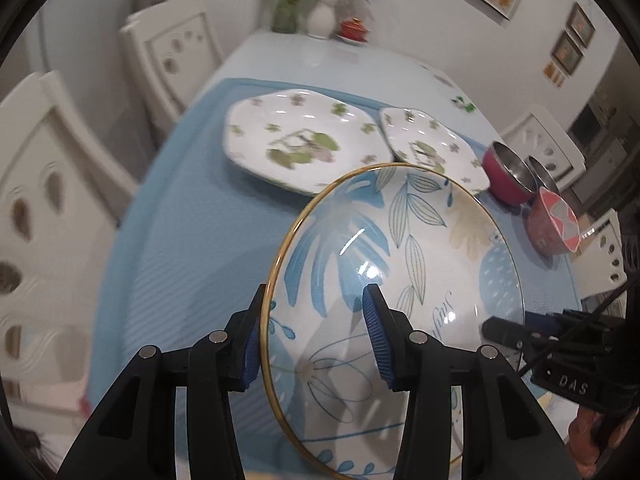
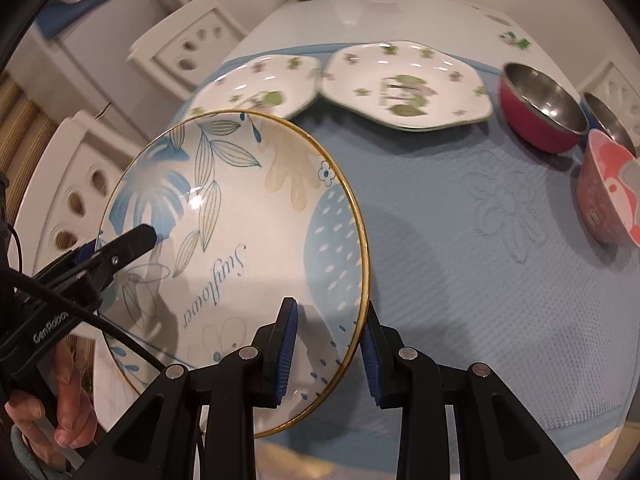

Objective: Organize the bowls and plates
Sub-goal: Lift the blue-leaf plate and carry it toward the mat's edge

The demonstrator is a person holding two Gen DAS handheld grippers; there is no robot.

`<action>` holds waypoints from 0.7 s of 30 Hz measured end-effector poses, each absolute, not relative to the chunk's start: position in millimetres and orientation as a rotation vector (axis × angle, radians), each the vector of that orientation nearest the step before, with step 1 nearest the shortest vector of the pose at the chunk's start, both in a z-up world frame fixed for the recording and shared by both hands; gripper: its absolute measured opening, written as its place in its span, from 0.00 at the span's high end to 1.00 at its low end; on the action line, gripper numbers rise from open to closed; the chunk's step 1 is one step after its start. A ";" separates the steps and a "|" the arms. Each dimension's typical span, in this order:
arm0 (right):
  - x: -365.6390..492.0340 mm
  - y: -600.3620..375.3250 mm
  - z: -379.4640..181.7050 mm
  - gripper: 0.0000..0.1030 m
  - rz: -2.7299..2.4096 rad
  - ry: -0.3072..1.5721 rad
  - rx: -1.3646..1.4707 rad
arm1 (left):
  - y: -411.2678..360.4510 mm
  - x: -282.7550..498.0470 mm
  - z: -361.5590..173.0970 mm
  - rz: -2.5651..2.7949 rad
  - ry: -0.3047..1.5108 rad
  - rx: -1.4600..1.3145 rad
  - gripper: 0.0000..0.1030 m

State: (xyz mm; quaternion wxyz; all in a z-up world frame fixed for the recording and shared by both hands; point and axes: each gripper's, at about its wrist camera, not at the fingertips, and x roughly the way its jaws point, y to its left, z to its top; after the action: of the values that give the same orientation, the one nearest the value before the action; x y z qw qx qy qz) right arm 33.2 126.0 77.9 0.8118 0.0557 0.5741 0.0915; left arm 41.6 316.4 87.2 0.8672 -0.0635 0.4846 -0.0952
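Round gold-rimmed white plate with blue leaf print (image 1: 400, 264) is held tilted above blue tablecloth (image 2: 480, 240), left gripper (image 1: 316, 336) and right gripper (image 2: 328, 352) each straddling its rim; whether their pads press it cannot be told.

Black left gripper (image 1: 316, 334) and right gripper (image 2: 330, 354), ribbed blue pads (image 1: 376, 336) (silver pivot screws), bare-skinned hand (image 2: 52, 412).

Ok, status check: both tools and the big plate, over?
Left tool and right tool both straddle the rim of the gold-rimmed blue leaf-print plate, held tilted above the blue tablecloth. Two green-flowered plates lie ahead; nothing between.
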 end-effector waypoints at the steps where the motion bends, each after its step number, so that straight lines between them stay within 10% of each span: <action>1: 30.1 133.9 78.9 0.71 0.208 1.229 0.105 | 320.6 37.6 88.1 -0.187 1.015 -0.138 0.59; 21: -1.8 168.5 39.4 0.71 0.203 1.337 0.043 | 352.4 -7.6 40.6 -0.109 1.111 -0.190 0.59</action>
State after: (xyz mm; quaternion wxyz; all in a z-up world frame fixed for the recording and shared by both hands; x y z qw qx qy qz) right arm -1.8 168.5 39.4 0.7797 0.0201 0.6188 0.0938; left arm -7.6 352.4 40.6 0.8439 -0.0899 0.5263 -0.0517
